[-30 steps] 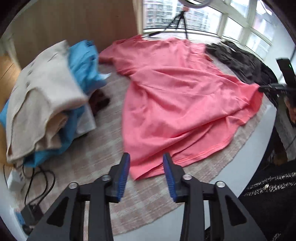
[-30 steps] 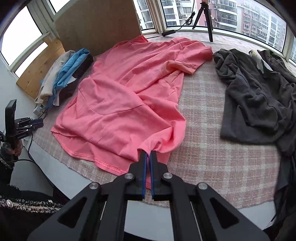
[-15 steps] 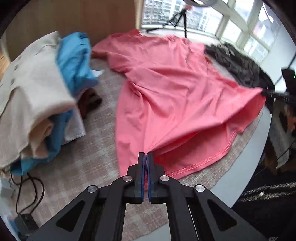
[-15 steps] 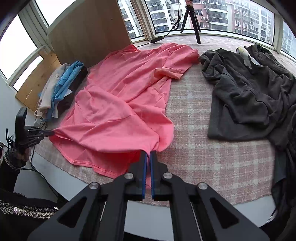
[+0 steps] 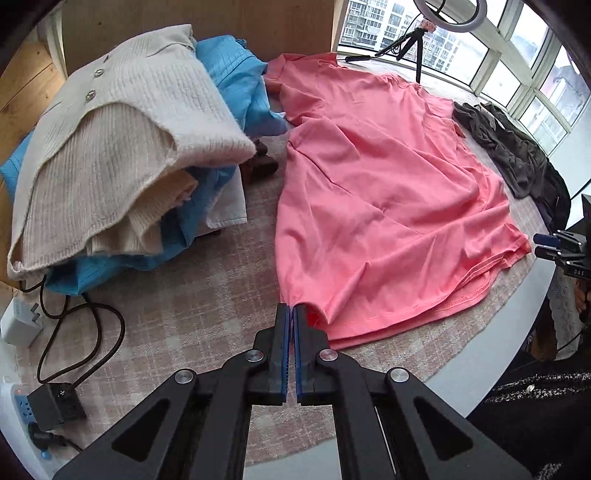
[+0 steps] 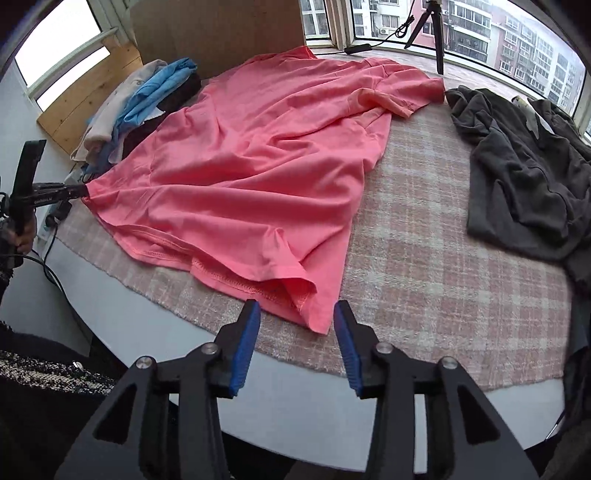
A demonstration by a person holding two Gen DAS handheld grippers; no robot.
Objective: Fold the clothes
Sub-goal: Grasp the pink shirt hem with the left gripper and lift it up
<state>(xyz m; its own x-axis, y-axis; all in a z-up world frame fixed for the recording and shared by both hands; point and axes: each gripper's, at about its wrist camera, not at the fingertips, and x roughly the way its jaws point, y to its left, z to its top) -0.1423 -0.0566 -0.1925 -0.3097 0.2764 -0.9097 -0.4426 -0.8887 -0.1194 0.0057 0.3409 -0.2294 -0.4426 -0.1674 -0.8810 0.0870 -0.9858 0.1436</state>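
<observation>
While my left gripper [image 5: 293,314] pinches the coral-pink cotton T-shirt [image 5: 376,206] hem corner, apparently firmly, my right gripper [image 6: 296,325] gapes empty; tension must stay even.

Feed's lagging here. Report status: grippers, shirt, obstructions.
Left gripper shut on pink shirt hem corner. Right gripper open, hem corner between fingers, unclamped. Shirt spread flat on checked cloth. Nothing blocking.

Plaid cloth [image 6: 424,236] covering table [image 6: 295,402]. Tripod [image 6: 430,26] by window [image 6: 517,37]. Ring light [image 5: 448,16]. Black adapter [image 5: 55,404] with cable [image 5: 98,332] beside power strip [image 5: 16,400]. White plug [image 5: 20,323].
</observation>
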